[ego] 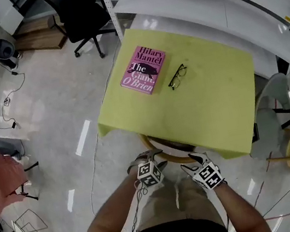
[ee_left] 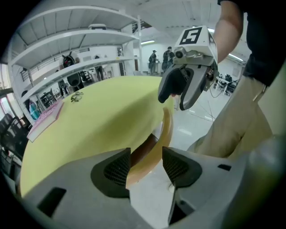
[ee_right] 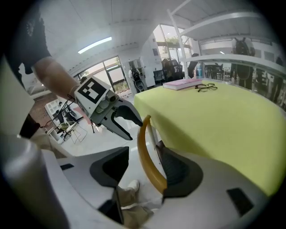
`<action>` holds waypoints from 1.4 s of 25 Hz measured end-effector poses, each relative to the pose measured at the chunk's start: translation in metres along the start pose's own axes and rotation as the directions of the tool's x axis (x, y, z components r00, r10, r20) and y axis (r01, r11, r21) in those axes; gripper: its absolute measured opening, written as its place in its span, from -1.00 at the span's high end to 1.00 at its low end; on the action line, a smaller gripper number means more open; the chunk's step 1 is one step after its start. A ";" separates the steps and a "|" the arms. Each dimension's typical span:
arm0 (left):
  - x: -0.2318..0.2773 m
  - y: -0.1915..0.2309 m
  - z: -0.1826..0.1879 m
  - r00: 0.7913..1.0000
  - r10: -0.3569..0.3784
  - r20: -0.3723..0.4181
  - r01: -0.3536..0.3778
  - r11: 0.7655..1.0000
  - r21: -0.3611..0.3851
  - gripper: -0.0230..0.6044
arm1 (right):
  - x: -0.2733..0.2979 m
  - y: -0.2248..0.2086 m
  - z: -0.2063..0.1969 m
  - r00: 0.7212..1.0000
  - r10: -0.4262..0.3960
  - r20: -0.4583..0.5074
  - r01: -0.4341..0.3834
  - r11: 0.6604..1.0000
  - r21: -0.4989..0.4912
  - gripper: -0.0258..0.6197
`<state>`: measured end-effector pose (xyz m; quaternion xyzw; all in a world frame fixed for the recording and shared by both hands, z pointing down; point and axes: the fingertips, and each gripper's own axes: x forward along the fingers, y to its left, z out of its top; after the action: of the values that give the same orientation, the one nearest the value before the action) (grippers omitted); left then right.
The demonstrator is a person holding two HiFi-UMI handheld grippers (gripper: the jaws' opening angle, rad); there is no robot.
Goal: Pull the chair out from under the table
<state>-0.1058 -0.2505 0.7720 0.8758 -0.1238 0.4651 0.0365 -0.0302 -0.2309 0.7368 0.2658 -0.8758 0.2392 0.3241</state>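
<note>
- Left tool (ego: pixel 151 155): jaws wide apart, straddling the chair (ee_left: pixel 166 132) at its curved back rail, not clamped.
- Chair: tucked under the near edge of the yellow counter (ego: pixel 205 113). The rail runs left-right and bows toward the person.
- Right tool (ego: pixel 196 159): jaws also apart, rail close against one pad.
- Room: open floor (ego: pixel 67 115) on the left, white chair (ego: pixel 273 101) near the counter's right edge.

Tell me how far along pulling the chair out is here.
Nothing done yet: the chair sits tucked under the table. In hand: the left tool and right tool are open, each straddling its curved back rail, not gripping. Left: close on the rail and pull the chair out.
</note>
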 end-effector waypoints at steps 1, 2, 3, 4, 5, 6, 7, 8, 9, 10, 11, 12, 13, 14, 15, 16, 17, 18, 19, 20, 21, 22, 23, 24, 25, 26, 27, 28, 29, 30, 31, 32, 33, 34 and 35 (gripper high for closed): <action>0.005 -0.002 -0.004 1.000 -0.006 -0.015 0.006 1.000 0.019 0.28 | 0.004 -0.001 -0.005 1.000 0.003 -0.021 -0.003 1.000 -0.018 0.27; 0.010 -0.003 -0.008 0.999 -0.010 -0.030 0.011 0.999 0.041 0.28 | 0.009 -0.002 -0.012 0.999 0.006 -0.046 -0.007 0.999 -0.040 0.27; 0.015 -0.004 -0.013 0.999 -0.013 -0.047 0.016 0.998 0.064 0.28 | 0.013 -0.003 -0.020 0.997 0.009 -0.078 -0.014 0.998 -0.066 0.27; 0.020 -0.004 -0.017 0.998 -0.015 -0.063 0.020 0.996 0.089 0.28 | 0.018 -0.004 -0.027 0.994 0.012 -0.111 -0.022 0.995 -0.095 0.27; 0.025 -0.003 -0.021 0.997 -0.012 -0.076 0.021 0.993 0.115 0.28 | 0.021 -0.005 -0.033 0.990 0.013 -0.143 -0.031 0.992 -0.122 0.26; 0.029 -0.001 -0.024 0.996 -0.007 -0.086 0.019 0.990 0.140 0.28 | 0.024 -0.005 -0.039 0.985 0.014 -0.171 -0.039 0.988 -0.146 0.26; 0.032 0.000 -0.027 0.996 -0.003 -0.093 0.018 0.987 0.161 0.28 | 0.027 -0.005 -0.044 0.981 0.015 -0.194 -0.048 0.985 -0.167 0.26; 0.034 0.002 -0.028 0.995 -0.003 -0.100 0.021 0.984 0.176 0.28 | 0.030 -0.004 -0.048 0.977 0.016 -0.214 -0.057 0.981 -0.186 0.26; 0.036 0.004 -0.031 0.994 -0.010 -0.109 0.030 0.982 0.187 0.28 | 0.032 -0.004 -0.052 0.973 0.019 -0.231 -0.067 0.977 -0.202 0.25; 0.038 0.004 -0.033 0.993 -0.021 -0.120 0.044 0.980 0.195 0.28 | 0.035 -0.004 -0.055 0.969 0.021 -0.246 -0.075 0.974 -0.214 0.25; 0.040 0.004 -0.035 0.990 -0.040 -0.132 0.067 0.977 0.203 0.28 | 0.039 -0.004 -0.058 0.965 0.023 -0.262 -0.083 0.972 -0.222 0.25; 0.040 0.002 -0.037 0.987 -0.069 -0.146 0.098 0.973 0.207 0.28 | 0.042 -0.006 -0.060 0.960 0.025 -0.278 -0.091 0.970 -0.226 0.25; 0.040 0.000 -0.040 0.982 -0.098 -0.160 0.131 0.969 0.212 0.28 | 0.046 -0.007 -0.064 0.955 0.028 -0.296 -0.099 0.969 -0.227 0.25; 0.041 -0.001 -0.042 0.979 -0.116 -0.169 0.152 0.964 0.220 0.28 | 0.049 -0.009 -0.067 0.949 0.032 -0.313 -0.108 0.968 -0.228 0.25; 0.042 -0.001 -0.044 0.978 -0.121 -0.169 0.159 0.960 0.232 0.28 | 0.052 -0.010 -0.071 0.943 0.036 -0.330 -0.118 0.966 -0.231 0.25; 0.043 0.001 -0.044 0.979 -0.121 -0.164 0.159 0.956 0.246 0.28 | 0.055 -0.010 -0.074 0.937 0.040 -0.347 -0.129 0.963 -0.238 0.25; 0.044 0.003 -0.043 0.980 -0.122 -0.159 0.160 0.953 0.259 0.27 | 0.058 -0.011 -0.078 0.931 0.042 -0.363 -0.141 0.958 -0.250 0.25; 0.044 0.004 -0.043 0.979 -0.127 -0.160 0.167 0.949 0.267 0.26 | 0.061 -0.011 -0.081 0.924 0.041 -0.380 -0.151 0.952 -0.266 0.25; 0.045 0.003 -0.043 0.977 -0.134 -0.166 0.176 0.945 0.275 0.25 | 0.063 -0.011 -0.085 0.918 0.033 -0.396 -0.158 0.945 -0.287 0.24; 0.047 0.003 -0.043 0.975 -0.138 -0.174 0.184 0.941 0.284 0.24 | 0.065 -0.013 -0.088 0.911 0.020 -0.413 -0.161 0.936 -0.312 0.24; 0.049 0.002 -0.044 0.973 -0.140 -0.183 0.190 0.936 0.295 0.23 | 0.067 -0.014 -0.091 0.905 0.002 -0.426 -0.160 0.929 -0.335 0.24; 0.051 0.002 -0.045 0.971 -0.141 -0.191 0.195 0.932 0.306 0.22 | 0.067 -0.016 -0.092 0.902 -0.015 -0.432 -0.153 0.923 -0.352 0.24; 0.052 0.002 -0.046 0.970 -0.144 -0.198 0.201 0.928 0.314 0.22 | 0.068 -0.018 -0.092 0.901 -0.028 -0.433 -0.145 0.921 -0.362 0.25; 0.053 0.003 -0.046 0.968 -0.147 -0.202 0.207 0.925 0.320 0.22 | 0.068 -0.019 -0.091 0.902 -0.036 -0.431 -0.138 0.920 -0.367 0.25; 0.053 0.003 -0.047 0.967 -0.151 -0.204 0.212 0.922 0.323 0.22 | 0.069 -0.020 -0.090 0.902 -0.044 -0.429 -0.132 0.919 -0.372 0.26; 0.054 0.003 -0.048 0.966 -0.156 -0.206 0.217 0.921 0.324 0.22 | 0.070 -0.021 -0.090 0.900 -0.052 -0.432 -0.128 0.917 -0.377 0.29; 0.056 0.002 -0.050 0.964 -0.163 -0.211 0.226 0.920 0.321 0.22 | 0.070 -0.022 -0.091 0.896 -0.060 -0.440 -0.125 0.917 -0.378 0.33; 0.057 0.001 -0.051 0.960 -0.172 -0.219 0.237 0.919 0.314 0.22 | 0.072 -0.023 -0.092 0.889 -0.065 -0.454 -0.124 0.919 -0.375 0.33; 0.057 0.001 -0.051 0.956 -0.179 -0.231 0.247 0.919 0.308 0.22 | 0.073 -0.024 -0.094 0.880 -0.067 -0.470 -0.126 0.921 -0.368 0.33; 0.055 0.002 -0.049 0.952 -0.183 -0.246 0.255 0.919 0.302 0.22 | 0.074 -0.025 -0.095 0.872 -0.066 -0.485 -0.131 0.924 -0.360 0.33; 0.054 0.004 -0.047 0.947 -0.187 -0.262 0.263 0.919 0.293 0.22 | 0.074 -0.025 -0.096 0.866 -0.061 -0.497 -0.137 0.926 -0.353 0.33; 0.053 0.004 -0.046 0.941 -0.193 -0.279 0.273 0.920 0.283 0.22 | 0.074 -0.025 -0.096 0.861 -0.054 -0.505 -0.145 0.927 -0.347 0.33; 0.053 0.004 -0.046 0.934 -0.201 -0.294 0.284 0.919 0.273 0.22 | 0.074 -0.025 -0.096 0.859 -0.048 -0.509 -0.152 0.927 -0.344 0.34; 0.052 0.003 -0.047 0.928 -0.210 -0.308 0.296 0.918 0.264 0.22 | 0.073 -0.023 -0.096 0.859 -0.045 -0.509 -0.156 0.925 -0.345 0.34; 0.051 0.001 -0.047 0.922 -0.218 -0.319 0.307 0.916 0.260 0.22 | 0.073 -0.021 -0.096 0.860 -0.047 -0.508 -0.157 0.924 -0.350 0.35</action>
<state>-0.1165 -0.2529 0.8410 0.8038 0.0758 0.5898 -0.0188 -0.0217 -0.2127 0.8574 0.1002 -0.7963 0.1360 0.5808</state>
